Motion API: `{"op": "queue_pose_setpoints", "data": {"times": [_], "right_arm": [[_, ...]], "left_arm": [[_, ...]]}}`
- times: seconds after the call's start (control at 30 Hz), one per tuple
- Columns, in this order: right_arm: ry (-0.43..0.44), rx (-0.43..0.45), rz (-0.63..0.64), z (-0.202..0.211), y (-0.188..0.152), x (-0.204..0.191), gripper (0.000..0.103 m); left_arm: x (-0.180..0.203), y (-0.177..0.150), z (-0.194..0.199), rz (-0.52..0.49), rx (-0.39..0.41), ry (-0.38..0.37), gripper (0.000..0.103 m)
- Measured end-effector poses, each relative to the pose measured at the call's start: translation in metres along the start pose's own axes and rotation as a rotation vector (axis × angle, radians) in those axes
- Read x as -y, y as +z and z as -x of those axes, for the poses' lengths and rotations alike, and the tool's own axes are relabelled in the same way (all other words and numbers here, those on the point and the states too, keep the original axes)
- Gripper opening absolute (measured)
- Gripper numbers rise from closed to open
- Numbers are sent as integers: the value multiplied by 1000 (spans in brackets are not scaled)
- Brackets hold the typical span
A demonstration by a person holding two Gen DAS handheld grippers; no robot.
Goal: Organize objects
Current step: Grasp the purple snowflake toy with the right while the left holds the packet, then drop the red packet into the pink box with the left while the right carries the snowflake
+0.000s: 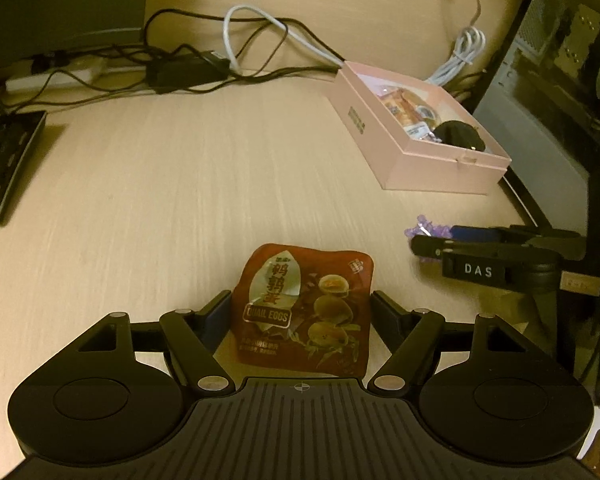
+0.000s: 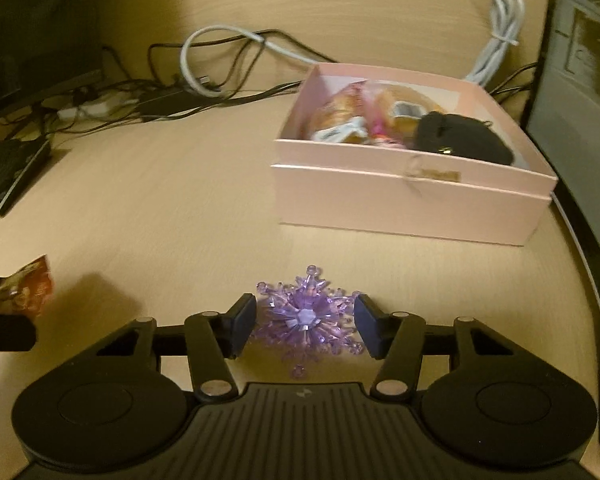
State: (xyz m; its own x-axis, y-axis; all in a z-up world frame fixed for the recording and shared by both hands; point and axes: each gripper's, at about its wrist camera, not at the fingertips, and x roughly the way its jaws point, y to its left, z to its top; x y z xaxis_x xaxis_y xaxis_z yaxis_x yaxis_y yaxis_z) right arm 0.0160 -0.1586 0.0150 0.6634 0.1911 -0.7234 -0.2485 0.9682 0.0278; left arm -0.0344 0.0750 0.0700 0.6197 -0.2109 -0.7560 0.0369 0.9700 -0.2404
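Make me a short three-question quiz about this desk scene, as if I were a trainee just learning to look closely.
1. True or false: the pink box has its lid on.
2. Which thing sits between the fingers of the left gripper? A) the purple crystal snowflake ornament B) the quail eggs snack packet C) the black computer mouse
3. Fill in: the black computer mouse lies inside the ____.

Key
1. False: the box is open on top, with snack wrappers and the mouse showing inside.
2. B. The snowflake sits between the fingers of the right gripper.
3. Pink box.
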Motion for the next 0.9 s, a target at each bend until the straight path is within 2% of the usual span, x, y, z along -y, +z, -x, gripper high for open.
{"op": "queue_pose_setpoints", "data": {"times": [0.3,0.5,0.67,0.9], "right_arm": [[-19,73,19,57,1,4,54],[-49,94,-17,90,-10,25,54],[-71,103,-29,101,-25,34,54],[-69,111,-60,108,-39,45,54]], "left_arm": [[7,2,-11,27,-24,-65,79],[26,21,-20,17,-14,-114,79],[51,64,-28,-4,39,-159,79],[106,137,-51,-78,183,-190,79]]}}
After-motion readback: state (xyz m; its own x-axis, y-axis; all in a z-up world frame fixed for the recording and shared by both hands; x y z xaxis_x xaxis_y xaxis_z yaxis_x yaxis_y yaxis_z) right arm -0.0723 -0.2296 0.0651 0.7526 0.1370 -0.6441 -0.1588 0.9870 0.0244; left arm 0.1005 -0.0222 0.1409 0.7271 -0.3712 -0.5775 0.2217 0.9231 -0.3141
